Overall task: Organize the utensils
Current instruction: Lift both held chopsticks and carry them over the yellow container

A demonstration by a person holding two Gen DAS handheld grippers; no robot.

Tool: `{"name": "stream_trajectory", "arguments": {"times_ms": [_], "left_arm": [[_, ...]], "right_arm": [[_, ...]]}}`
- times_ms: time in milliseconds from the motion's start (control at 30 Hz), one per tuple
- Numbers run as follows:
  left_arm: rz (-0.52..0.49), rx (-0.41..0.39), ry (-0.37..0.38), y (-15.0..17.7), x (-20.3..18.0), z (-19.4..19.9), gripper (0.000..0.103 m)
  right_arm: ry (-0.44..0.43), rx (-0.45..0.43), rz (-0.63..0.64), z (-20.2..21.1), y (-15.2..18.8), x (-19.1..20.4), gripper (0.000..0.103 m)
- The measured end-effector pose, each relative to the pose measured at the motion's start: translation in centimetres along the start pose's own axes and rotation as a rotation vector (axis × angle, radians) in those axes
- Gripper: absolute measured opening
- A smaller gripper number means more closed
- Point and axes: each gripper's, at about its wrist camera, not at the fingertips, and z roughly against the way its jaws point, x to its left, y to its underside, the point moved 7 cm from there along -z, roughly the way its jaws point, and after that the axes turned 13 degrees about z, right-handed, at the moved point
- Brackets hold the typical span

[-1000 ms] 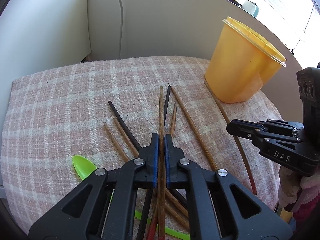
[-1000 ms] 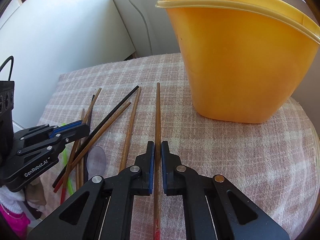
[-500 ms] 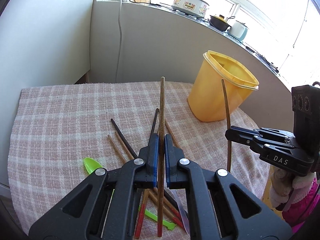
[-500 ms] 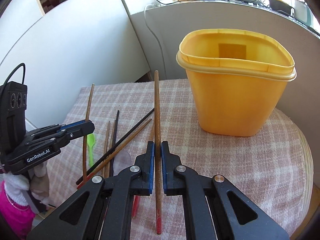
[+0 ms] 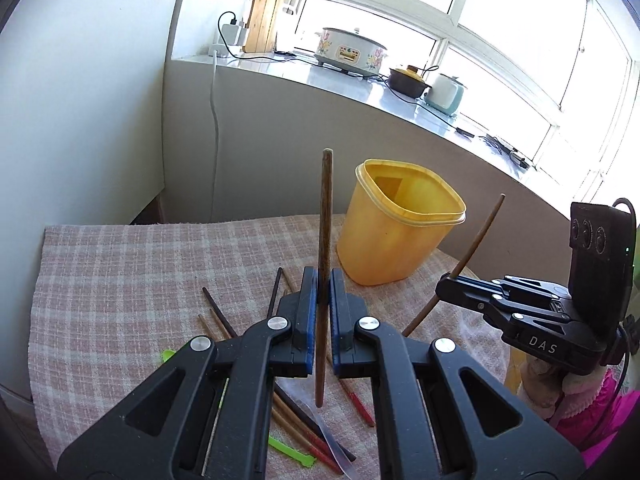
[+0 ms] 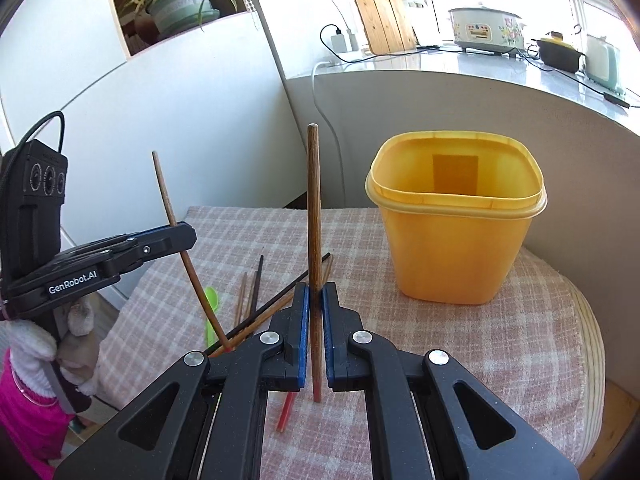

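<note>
Sunlit windows run behind a long sill [image 5: 360, 92] carrying a flowered cooker [image 5: 349, 51], a dark pot [image 5: 408, 81] and a pale kettle [image 5: 444, 94]. Below it your table [image 5: 120, 264] wears a pink checked cloth. At its far right stands the yellow tub [image 5: 396, 232], open at the top; the part of its inside you can see holds nothing.

Your left gripper [image 5: 323, 280] has its fingers narrow, clamped on a brown chopstick [image 5: 325, 208] that stands upright, clear of the cloth. Your right gripper [image 6: 315, 294] is the same: fingers pinched on a second brown chopstick [image 6: 313, 200], upright, just left of the tub. The remaining chopsticks [image 5: 224, 320], brown, black and red-tipped, lie crossed in a heap on the near cloth with a green spoon [image 6: 211, 300] and a clear one beside them.

A second ago both held sticks lay flat among the heap; you have since raised each off the cloth, and the tub's mouth has come into view.

The left tool's side reads "GenRobot.AI" [image 6: 72, 283]; the right tool's reads "DAS" [image 5: 543, 345].
</note>
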Motion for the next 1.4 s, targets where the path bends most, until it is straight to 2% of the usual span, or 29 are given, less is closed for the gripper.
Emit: {"name": "stream_trajectory", "arguments": {"times_ms": [267,633,833,1167,1400], "left_arm": [[-0.003,-0.071,0.03,-2.3,-4.9,-1.7,0.003],[-0.008,-0.181,0.103,-7.1,-8.4,-1.4,0.003],[-0.016,-0.225,0.139,-8.9,-10.2,-0.9,0.003],[-0.052,-0.269,0.174,-11.6,-13.8,-2.0,0.003],[-0.075,-0.312,0.17,-14.0,-16.1,-3.4,0.003]], "right_arm": [[0.016,-0.082,-0.013,2.1,-1.9,-0.9,0.005],[0.044,-0.222,-0.005,6.6,-6.3,-2.5,0.005],[0.095,-0.299,-0.005,8.9,-8.3,-4.1,0.005],[0.189,-0.358,-0.033,10.0,-10.1,-7.7,0.005],[0.214,-0.369,-0.075,9.4,-11.3,-10.1,0.005]]}}
